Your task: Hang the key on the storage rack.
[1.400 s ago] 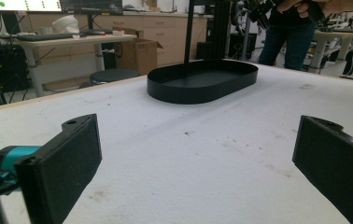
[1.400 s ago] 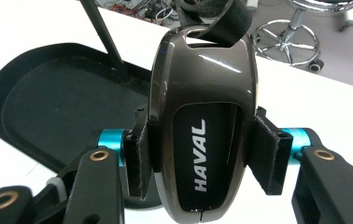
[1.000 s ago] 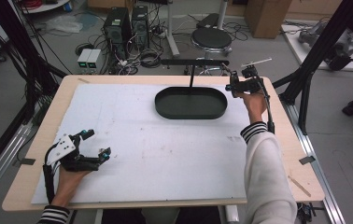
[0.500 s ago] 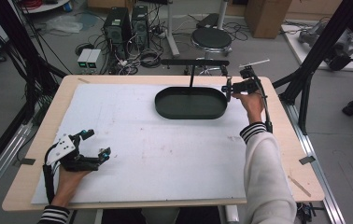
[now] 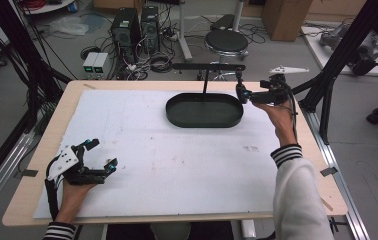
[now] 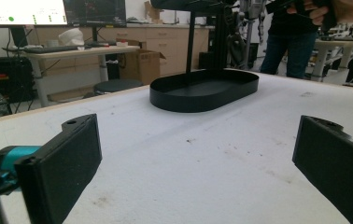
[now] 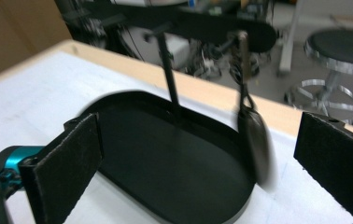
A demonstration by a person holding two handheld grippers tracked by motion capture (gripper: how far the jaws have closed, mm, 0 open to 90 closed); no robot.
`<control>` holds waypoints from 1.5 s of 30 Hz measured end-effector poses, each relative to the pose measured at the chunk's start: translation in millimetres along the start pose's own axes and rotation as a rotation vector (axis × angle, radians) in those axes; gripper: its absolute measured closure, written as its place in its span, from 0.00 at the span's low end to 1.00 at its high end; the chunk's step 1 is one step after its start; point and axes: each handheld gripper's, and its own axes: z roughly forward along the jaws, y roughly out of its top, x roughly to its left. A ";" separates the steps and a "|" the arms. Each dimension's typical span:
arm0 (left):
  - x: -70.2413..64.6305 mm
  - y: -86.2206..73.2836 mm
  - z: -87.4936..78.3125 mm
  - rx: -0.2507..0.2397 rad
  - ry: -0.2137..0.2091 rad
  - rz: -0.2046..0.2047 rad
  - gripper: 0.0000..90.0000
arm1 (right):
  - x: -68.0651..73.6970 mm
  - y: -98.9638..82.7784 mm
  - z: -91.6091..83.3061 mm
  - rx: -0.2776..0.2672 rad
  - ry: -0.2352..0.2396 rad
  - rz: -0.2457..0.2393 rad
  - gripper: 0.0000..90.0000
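A black oval tray [image 5: 204,111] sits at the far middle of the white table top [image 5: 177,160]. A thin post [image 5: 205,82] rises from it and carries a horizontal bar [image 5: 208,66]. A dark flat oval piece [image 7: 255,144] hangs on a thin link from the bar's right end, blurred, over the tray's [image 7: 165,158] right end. My right gripper [image 5: 241,93] is raised at that end with its jaws wide open [image 7: 198,140]; the hanging piece shows between and beyond them. Resting at the near left corner, my left gripper [image 5: 103,154] is open and holds nothing [image 6: 195,144], pointing at the tray [image 6: 202,91].
Black frame struts [image 5: 342,55] stand close to the table's right edge. A round stool [image 5: 229,40] and computer cases [image 5: 132,22] are on the floor beyond the far edge. A person [image 6: 291,42] stands behind the table in the left gripper view.
My right gripper has shifted slightly left, closer to the tray's right end and the hanging piece. The left gripper has not moved.
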 end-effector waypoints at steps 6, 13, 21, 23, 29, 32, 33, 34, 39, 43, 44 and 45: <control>-0.4 -0.1 -0.4 -0.005 0.001 0.004 0.02 | 14.6 -20.5 -35.7 -0.108 0.045 -0.035 0.00; -1.5 -0.6 -2.0 -0.017 0.018 0.010 0.02 | 35.0 -69.8 -73.7 -0.240 0.087 -0.141 0.00; -2.0 -0.6 -2.4 -0.017 0.015 0.011 0.02 | 43.6 -119.8 -80.4 -0.292 0.102 -0.157 0.00; -2.0 -0.6 -2.5 -0.017 0.014 0.011 0.02 | 43.3 -139.4 -79.4 -0.309 0.095 -0.130 0.00; -2.5 -0.7 -3.1 -0.020 0.015 0.013 0.02 | 41.1 -166.2 -75.7 -0.332 0.074 -0.092 0.00; -2.5 -0.8 -3.7 -0.023 0.016 0.015 0.02 | 39.6 -176.0 -74.7 -0.358 0.074 -0.082 0.00; -2.7 -0.9 -4.1 -0.027 0.017 0.015 0.02 | 39.1 -178.8 -74.0 -0.362 0.075 -0.081 0.00; -2.7 -0.9 -4.1 -0.027 0.017 0.015 0.02 | 39.1 -178.8 -74.0 -0.362 0.075 -0.081 0.00; -2.7 -0.9 -4.6 -0.024 0.017 0.016 0.02 | 40.5 -194.9 -67.5 -0.372 0.065 -0.107 0.00; -2.4 -0.9 -4.9 -0.024 0.013 0.013 0.02 | 42.9 -198.5 -68.4 -0.393 0.049 -0.124 0.00; -2.5 -1.0 -4.7 -0.026 0.015 0.012 0.02 | 43.6 -198.7 -68.2 -0.388 0.050 -0.126 0.00; -2.6 -1.0 -4.7 -0.025 0.016 0.013 0.02 | 43.6 -198.5 -67.8 -0.388 0.047 -0.130 0.00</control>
